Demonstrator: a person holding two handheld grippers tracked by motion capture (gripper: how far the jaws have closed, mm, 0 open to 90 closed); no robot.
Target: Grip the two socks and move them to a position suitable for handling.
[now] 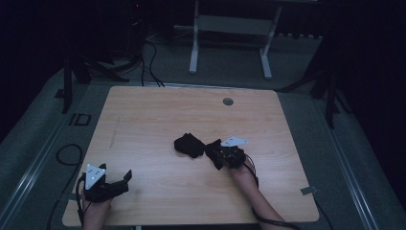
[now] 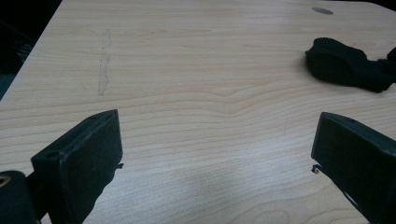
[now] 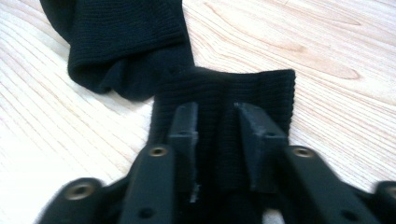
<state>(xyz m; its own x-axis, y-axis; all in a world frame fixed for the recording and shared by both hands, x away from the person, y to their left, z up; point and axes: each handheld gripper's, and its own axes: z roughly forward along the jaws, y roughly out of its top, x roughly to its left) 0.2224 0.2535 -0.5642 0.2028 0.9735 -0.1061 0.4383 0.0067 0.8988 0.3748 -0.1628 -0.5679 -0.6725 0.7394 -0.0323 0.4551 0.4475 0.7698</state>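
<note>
A black knitted sock lies bunched near the middle of the wooden table. My right gripper sits at the sock's right end. In the right gripper view its jaws are shut on the ribbed cuff of the sock, pinching a fold of the fabric between them. My left gripper rests at the table's front left corner, well away from the sock. Its jaws stand wide open over bare wood in the left gripper view, with the sock far off at upper right.
A round grey grommet sits in the table near its far edge. A faint scuff mark runs along the left side of the top. Cables and a white desk frame stand on the floor beyond the table.
</note>
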